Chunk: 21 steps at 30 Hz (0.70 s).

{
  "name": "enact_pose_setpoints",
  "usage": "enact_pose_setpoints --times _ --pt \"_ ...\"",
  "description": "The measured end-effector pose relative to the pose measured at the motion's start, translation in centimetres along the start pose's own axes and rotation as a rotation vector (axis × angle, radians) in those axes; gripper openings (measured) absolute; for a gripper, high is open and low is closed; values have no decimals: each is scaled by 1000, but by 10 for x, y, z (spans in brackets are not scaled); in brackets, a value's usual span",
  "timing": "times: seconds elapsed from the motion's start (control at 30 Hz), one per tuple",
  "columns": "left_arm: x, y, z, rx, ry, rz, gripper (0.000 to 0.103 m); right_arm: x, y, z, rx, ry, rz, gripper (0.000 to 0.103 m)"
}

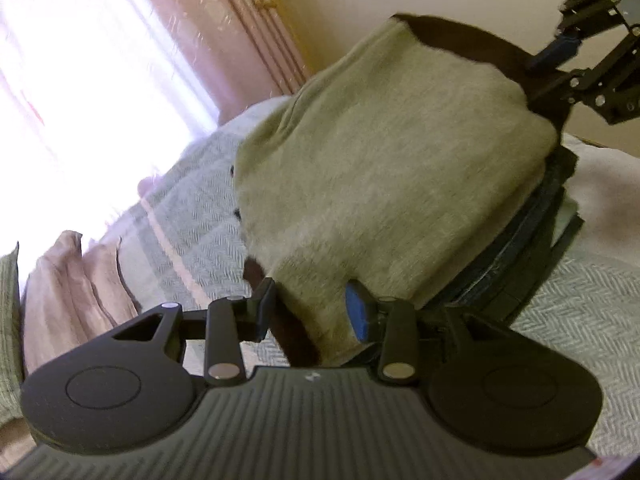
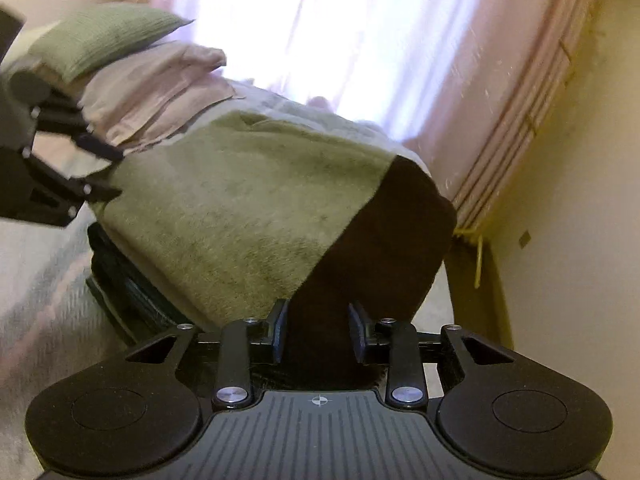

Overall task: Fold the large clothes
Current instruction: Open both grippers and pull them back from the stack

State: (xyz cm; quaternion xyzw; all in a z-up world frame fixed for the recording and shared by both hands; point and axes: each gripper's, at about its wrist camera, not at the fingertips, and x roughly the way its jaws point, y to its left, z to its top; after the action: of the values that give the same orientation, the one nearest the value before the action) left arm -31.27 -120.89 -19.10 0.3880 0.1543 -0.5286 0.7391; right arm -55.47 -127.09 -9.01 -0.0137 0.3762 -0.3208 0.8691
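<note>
Both hand-held grippers, left [image 1: 310,312] and right [image 2: 318,330], pinch a green garment [image 1: 380,168] over a herringbone bedspread [image 1: 192,216] beside pink curtains [image 2: 460,80].

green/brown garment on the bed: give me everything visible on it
The garment is fuzzy, fleece-like: olive-green body with a dark brown panel along one edge. It looks folded, draped over a stack of dark folded clothes on the bedspread. Two small dark dots, maybe buttons, mark one edge. The left gripper has green fabric between its pads; the right gripper straddles the brown panel. Whether either pinches is unclear.
</note>
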Motion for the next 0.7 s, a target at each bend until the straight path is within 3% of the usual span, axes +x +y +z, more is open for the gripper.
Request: enact_pose_setpoints --times 0.17,0.33,0.43,0.6,0.7 --pt "-20 8 -3 -51 33 7 34 -36 2 -1 55 16 -13 38" --pt "-62 8 -11 -157 89 -2 36 -69 -4 -23 230 68 11 58" --pt "-90 1 -19 -271 130 -11 49 -91 4 -36 319 104 51 66" --pt "-132 -9 -31 -476 184 -25 69 -127 8 -52 521 161 84 70" --pt "-155 -14 -34 -545 202 -4 80 -144 9 -55 624 182 79 72"
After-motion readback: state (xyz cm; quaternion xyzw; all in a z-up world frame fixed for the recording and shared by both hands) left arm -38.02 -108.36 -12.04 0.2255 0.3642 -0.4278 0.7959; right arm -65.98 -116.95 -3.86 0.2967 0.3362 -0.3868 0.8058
